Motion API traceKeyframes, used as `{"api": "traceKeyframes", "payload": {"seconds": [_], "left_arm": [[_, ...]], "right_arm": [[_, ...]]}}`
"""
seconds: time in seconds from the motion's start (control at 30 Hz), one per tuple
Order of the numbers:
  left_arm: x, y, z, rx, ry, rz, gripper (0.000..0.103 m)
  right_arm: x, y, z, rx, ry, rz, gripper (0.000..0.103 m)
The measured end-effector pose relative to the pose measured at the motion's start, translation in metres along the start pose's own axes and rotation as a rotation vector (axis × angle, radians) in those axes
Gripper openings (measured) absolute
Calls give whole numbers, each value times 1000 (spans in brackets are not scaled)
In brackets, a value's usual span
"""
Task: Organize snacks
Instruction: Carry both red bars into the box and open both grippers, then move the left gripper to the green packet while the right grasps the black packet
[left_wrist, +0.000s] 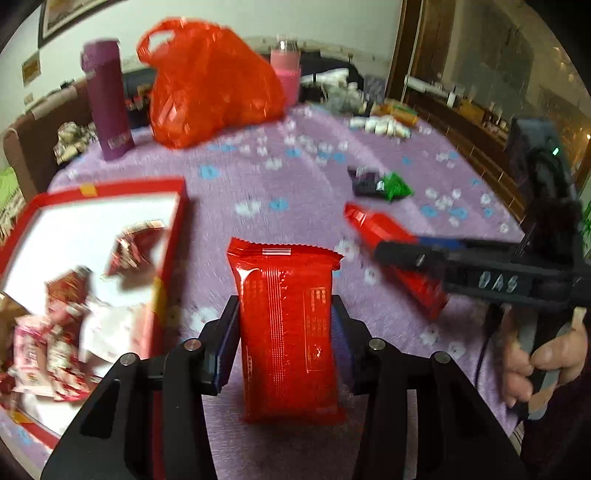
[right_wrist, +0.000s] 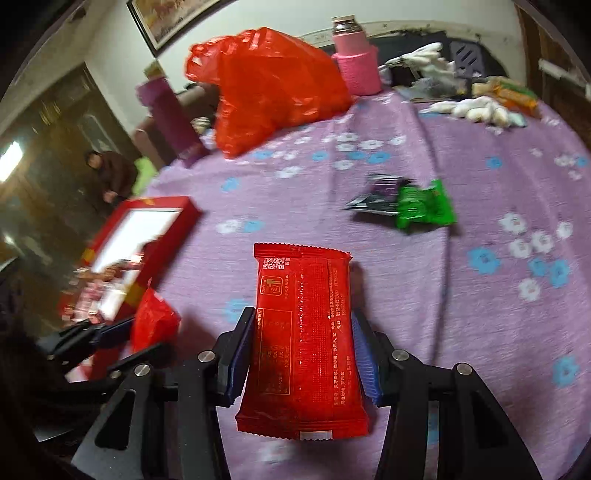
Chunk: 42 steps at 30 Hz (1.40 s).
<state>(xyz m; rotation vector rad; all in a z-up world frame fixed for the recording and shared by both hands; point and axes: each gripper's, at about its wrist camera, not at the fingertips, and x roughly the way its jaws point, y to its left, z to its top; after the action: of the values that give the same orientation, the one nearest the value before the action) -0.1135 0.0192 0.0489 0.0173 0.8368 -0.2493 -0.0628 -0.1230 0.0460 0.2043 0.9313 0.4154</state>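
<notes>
My left gripper (left_wrist: 286, 314) is shut on a red snack packet (left_wrist: 288, 332), held upright above the purple cloth, right of the red box (left_wrist: 168, 266). The box holds several red and pink snack packets (left_wrist: 55, 332). My right gripper (right_wrist: 303, 325) is shut on a second red snack packet (right_wrist: 303, 339). In the left wrist view the right gripper (left_wrist: 388, 251) shows at the right with its red packet (left_wrist: 391, 243). In the right wrist view the left gripper (right_wrist: 125, 326) shows at the lower left with its packet (right_wrist: 153, 319) beside the box (right_wrist: 155, 254).
A green packet (right_wrist: 424, 205) and a dark purple packet (right_wrist: 380, 197) lie mid-table. A red plastic bag (right_wrist: 269, 88), a purple flask (left_wrist: 107, 99) and a pink flask (right_wrist: 356, 59) stand at the back. White and orange snacks (right_wrist: 480, 107) lie at the back right.
</notes>
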Motion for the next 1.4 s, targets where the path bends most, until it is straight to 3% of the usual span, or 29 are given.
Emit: {"api": "traceKeyframes", "payload": {"seconds": [0.17, 0.3, 0.43, 0.6, 0.73, 0.9, 1.07, 1.27, 1.4], "left_arm": [[-36, 22, 7, -38, -95, 16, 44], [-58, 58, 8, -87, -163, 76, 44], [-72, 103, 8, -151, -200, 186, 44], [-72, 152, 4, -223, -182, 307, 44], [-63, 177, 1, -265, -153, 369, 44], [-59, 181, 0, -297, -147, 402, 46], [-59, 154, 5, -256, -148, 350, 56], [-44, 107, 8, -172, -111, 232, 61], [-37, 85, 7, -136, -77, 170, 61]], "right_arm": [[-1, 35, 9, -26, -10, 78, 50], [4, 76, 22, -64, -3, 167, 50], [23, 130, 33, -122, 20, 243, 50], [70, 186, 42, -158, 79, 283, 50], [96, 209, 47, -156, 116, 290, 52], [79, 201, 55, -163, 43, 304, 53], [44, 146, 66, -128, -63, 210, 57], [24, 52, 81, -67, -134, -100, 61], [43, -7, 95, -40, -83, -310, 61]]}}
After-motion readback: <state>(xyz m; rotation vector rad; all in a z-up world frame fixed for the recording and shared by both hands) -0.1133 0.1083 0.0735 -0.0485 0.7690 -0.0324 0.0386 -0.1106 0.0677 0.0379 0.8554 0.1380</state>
